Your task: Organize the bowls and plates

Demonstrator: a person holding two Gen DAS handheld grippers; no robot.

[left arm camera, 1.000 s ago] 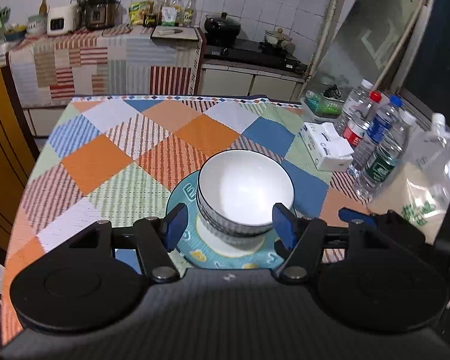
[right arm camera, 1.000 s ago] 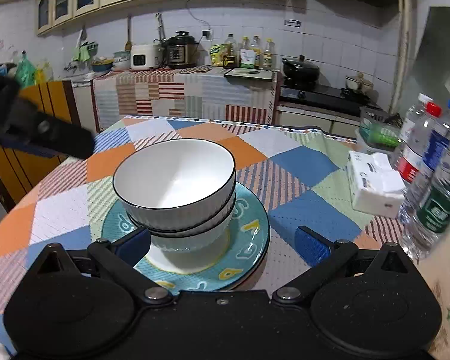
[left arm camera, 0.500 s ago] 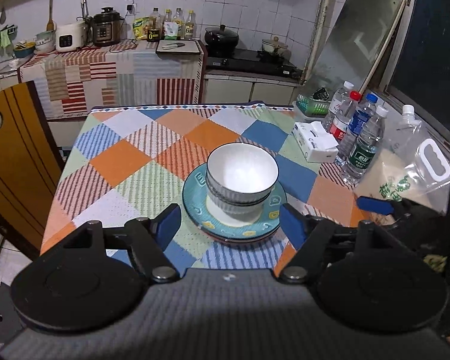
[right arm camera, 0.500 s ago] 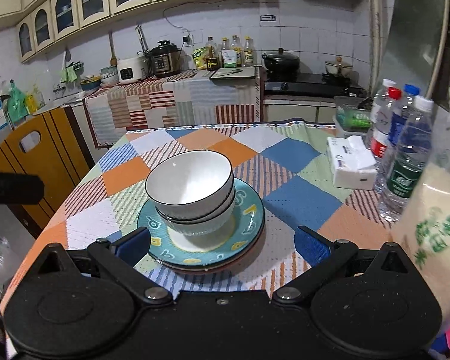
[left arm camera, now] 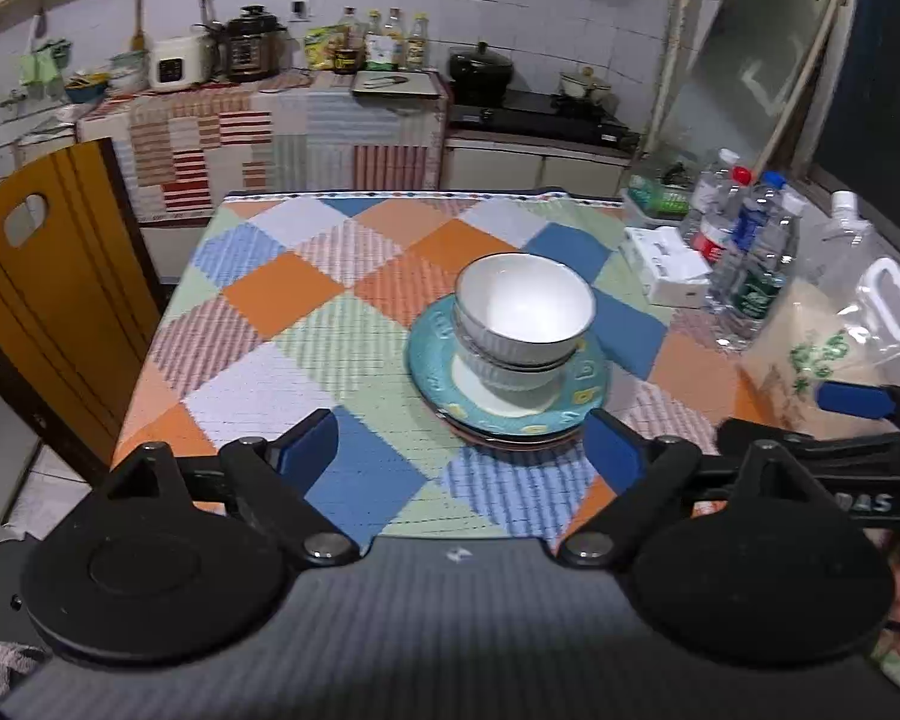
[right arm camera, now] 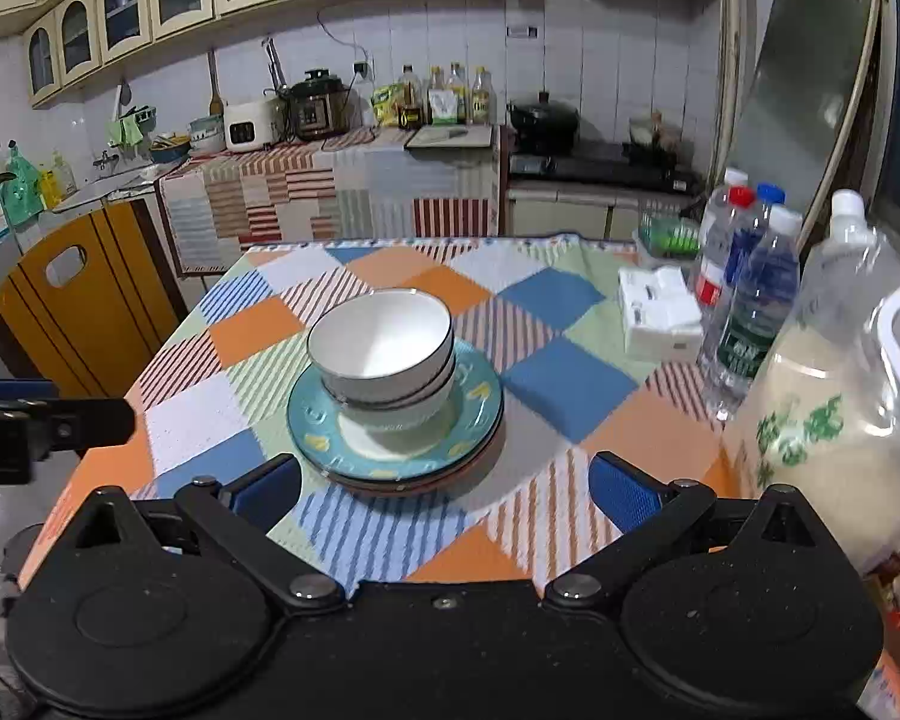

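Centrally on the surface (left arm camera: 258,354), nested bowls (left arm camera: 525,315) sit on stacked plates (left arm camera: 504,414). Left gripper (left arm camera: 459,450) is opening, nothing between its jaws; right gripper (right arm camera: 444,489) stands wide, empty.

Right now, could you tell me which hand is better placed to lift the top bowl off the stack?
Probably the right. The right gripper faces the top bowl almost head-on, jaws open and empty. From the left gripper, jaws opening and empty, the stack sits off to the right.
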